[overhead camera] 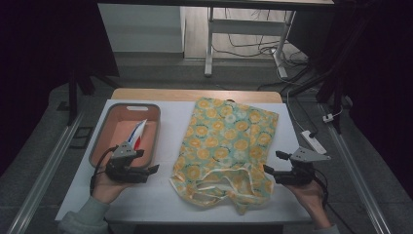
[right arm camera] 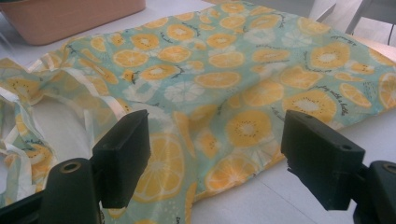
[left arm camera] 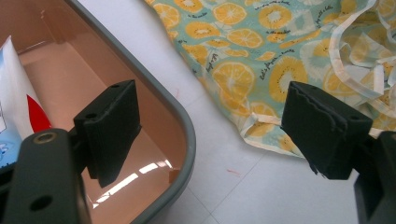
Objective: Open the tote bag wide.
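A cloth bag point(overhead camera: 224, 146) printed with orange slices on pale green lies flat in the middle of the white table, its handles crumpled at the near end point(overhead camera: 229, 183). A pink bin point(overhead camera: 109, 127) stands at the left, holding a white, red and blue packet point(overhead camera: 138, 132). My left gripper point(overhead camera: 155, 169) hovers open over the bin's near right corner point(left arm camera: 180, 116), one jaw above the bin, the other above the bag's edge point(left arm camera: 261, 74). At the bag's near right edge point(right arm camera: 224, 140) my right gripper point(overhead camera: 269, 170) is open, nothing between its jaws.
A white power strip point(overhead camera: 314, 141) lies off the table's right side. Beyond the table's wooden far edge point(overhead camera: 195, 95) stand desk legs and loose cables on the floor. Bare white tabletop point(overhead camera: 141, 200) lies in front of the bin.
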The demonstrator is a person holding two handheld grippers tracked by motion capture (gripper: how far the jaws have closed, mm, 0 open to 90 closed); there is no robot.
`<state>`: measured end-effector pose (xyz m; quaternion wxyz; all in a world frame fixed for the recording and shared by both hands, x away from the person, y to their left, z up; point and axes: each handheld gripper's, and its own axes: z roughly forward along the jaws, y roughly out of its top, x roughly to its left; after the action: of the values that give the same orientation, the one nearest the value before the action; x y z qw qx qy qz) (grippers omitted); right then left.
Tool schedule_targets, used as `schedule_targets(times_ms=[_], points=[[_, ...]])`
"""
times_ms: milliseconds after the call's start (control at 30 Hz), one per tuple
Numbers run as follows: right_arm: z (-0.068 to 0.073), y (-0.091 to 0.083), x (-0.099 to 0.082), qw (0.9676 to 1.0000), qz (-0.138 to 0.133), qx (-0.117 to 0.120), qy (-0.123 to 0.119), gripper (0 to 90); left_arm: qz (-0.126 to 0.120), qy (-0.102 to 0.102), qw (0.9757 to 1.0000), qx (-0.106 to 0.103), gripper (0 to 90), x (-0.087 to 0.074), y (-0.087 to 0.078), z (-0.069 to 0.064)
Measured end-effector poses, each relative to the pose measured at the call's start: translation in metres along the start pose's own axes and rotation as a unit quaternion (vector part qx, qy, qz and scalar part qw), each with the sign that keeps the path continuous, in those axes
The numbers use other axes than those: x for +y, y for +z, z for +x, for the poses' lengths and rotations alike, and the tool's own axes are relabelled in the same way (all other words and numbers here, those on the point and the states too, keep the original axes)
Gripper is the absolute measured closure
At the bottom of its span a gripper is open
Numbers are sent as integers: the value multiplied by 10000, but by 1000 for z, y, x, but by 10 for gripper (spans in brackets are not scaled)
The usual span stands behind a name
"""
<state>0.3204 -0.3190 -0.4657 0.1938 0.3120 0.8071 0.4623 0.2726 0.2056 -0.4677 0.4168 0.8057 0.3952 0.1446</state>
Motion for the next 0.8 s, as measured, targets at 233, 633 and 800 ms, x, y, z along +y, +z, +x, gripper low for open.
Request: schedule_targets(times_ms=[233,633,800], points=[[1,0,1,10000,-46,34,9,234,0,129,9999,-8,198,5,-1,-6],[3,-1,4,9999,-76,85,-25,234,-27,354,9993,-118,206,22,0,-17],[3,1,3,9999,-69,106,-32,234,23,532,9982,-259,209,36,10,-25]])
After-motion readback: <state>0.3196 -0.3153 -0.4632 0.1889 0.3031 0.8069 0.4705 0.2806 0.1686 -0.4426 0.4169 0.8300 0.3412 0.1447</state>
